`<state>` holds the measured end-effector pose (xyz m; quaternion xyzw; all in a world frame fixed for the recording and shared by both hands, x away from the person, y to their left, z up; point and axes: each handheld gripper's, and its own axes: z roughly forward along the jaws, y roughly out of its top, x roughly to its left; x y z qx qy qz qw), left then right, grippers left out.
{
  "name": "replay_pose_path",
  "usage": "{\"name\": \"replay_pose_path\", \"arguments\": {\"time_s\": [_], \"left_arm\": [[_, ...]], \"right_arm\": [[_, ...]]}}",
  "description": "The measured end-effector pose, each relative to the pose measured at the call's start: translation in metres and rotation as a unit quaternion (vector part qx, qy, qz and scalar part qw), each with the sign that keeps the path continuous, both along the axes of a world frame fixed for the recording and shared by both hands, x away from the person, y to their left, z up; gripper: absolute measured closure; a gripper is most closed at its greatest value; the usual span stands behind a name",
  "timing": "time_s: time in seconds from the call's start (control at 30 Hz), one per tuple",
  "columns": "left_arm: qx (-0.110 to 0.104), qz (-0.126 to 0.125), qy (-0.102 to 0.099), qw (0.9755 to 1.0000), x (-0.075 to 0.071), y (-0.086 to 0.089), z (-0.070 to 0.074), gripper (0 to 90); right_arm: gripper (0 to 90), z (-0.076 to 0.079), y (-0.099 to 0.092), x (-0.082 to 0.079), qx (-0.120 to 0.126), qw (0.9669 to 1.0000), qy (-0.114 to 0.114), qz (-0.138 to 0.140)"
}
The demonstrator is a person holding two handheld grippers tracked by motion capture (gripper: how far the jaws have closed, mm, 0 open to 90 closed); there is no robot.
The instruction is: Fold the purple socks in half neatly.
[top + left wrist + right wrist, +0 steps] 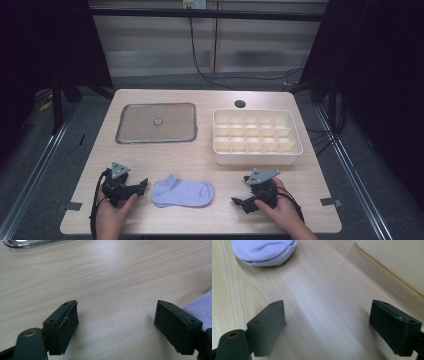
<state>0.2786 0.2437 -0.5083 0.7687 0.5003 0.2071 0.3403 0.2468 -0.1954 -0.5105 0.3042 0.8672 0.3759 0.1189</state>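
Note:
A pale lilac sock (182,192) lies flat near the table's front edge, between the two hands. My left gripper (143,186) rests on the table just left of the sock, jaws wide apart with bare wood between them (116,317); the sock's edge (200,308) lies beside the right jaw. My right gripper (238,202) rests on the table to the sock's right, open, jaws pointing toward it (327,322). The sock's toe end (265,251) lies ahead of them, apart.
A cream divided organiser box (256,136) with several compartments stands at the right rear; its wall (397,262) is near my right gripper. A flat metal tray (156,123) lies at the left rear. A round hole (240,104) sits near the table's back edge.

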Motion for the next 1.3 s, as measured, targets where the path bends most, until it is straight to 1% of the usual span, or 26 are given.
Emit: {"name": "replay_pose_path", "arguments": {"time_s": [0.73, 0.87, 0.9, 0.93, 0.97, 1.0, 1.03, 1.07, 1.1, 1.17, 1.2, 1.27, 1.3], "left_arm": [[0.002, 0.002, -0.001, 1.0, 0.0, -0.001, 0.0, 18.5], [0.003, 0.006, -0.001, 1.0, -0.001, -0.002, 0.0, 18.6], [0.003, 0.006, -0.001, 1.0, -0.001, -0.002, 0.0, 18.8], [0.002, 0.009, -0.001, 1.0, 0.0, -0.002, 0.001, 18.9], [0.002, 0.009, -0.001, 1.0, 0.0, -0.002, 0.001, 19.9], [0.0, 0.01, 0.004, 0.9999, -0.001, -0.002, 0.002, 21.8], [0.0, 0.01, 0.004, 0.9999, -0.001, -0.002, 0.002, 22.5], [-0.009, 0.01, 0.01, 0.9999, -0.001, -0.001, 0.004, 23.7], [-0.015, 0.012, 0.012, 0.9997, -0.001, -0.002, 0.004, 24.9], [-0.015, 0.011, 0.014, 0.9997, -0.002, -0.001, 0.007, 25.2], [-0.015, 0.011, 0.014, 0.9997, -0.002, -0.001, 0.007, 25.3], [-0.026, 0.013, 0.01, 0.9995, -0.003, -0.001, 0.011, 25.6], [-0.028, 0.014, 0.009, 0.9995, -0.003, -0.001, 0.012, 25.8]], "right_arm": [[12.7, 0.0, 0.0, 0.0, 0.0, 1.0, 0.0, 0.0], [14.5, 0.0, 0.0, -0.001, 0.002, 1.0, -0.001, -0.001], [20.7, 0.001, 0.0, -0.001, 0.006, 1.0, -0.004, 0.001], [24.0, 0.001, -0.001, -0.002, 0.01, 0.9999, -0.003, 0.005], [24.0, 0.001, -0.001, -0.002, 0.01, 0.9999, -0.003, 0.005], [27.2, 0.001, 0.001, -0.004, 0.014, 0.9999, -0.005, 0.007], [27.2, 0.001, 0.001, -0.004, 0.014, 0.9999, -0.005, 0.007], [29.2, 0.002, 0.003, -0.005, 0.014, 0.9998, -0.006, 0.015], [30.2, 0.002, 0.005, -0.005, 0.014, 0.9997, -0.01, 0.016], [33.4, 0.004, 0.01, -0.007, 0.022, 0.9996, -0.004, 0.02], [33.4, 0.004, 0.01, -0.007, 0.022, 0.9996, -0.004, 0.02], [38.2, 0.007, 0.015, -0.009, 0.021, 0.9993, -0.008, 0.031], [45.2, 0.009, 0.021, -0.011, 0.026, 0.999, -0.003, 0.036]]}}
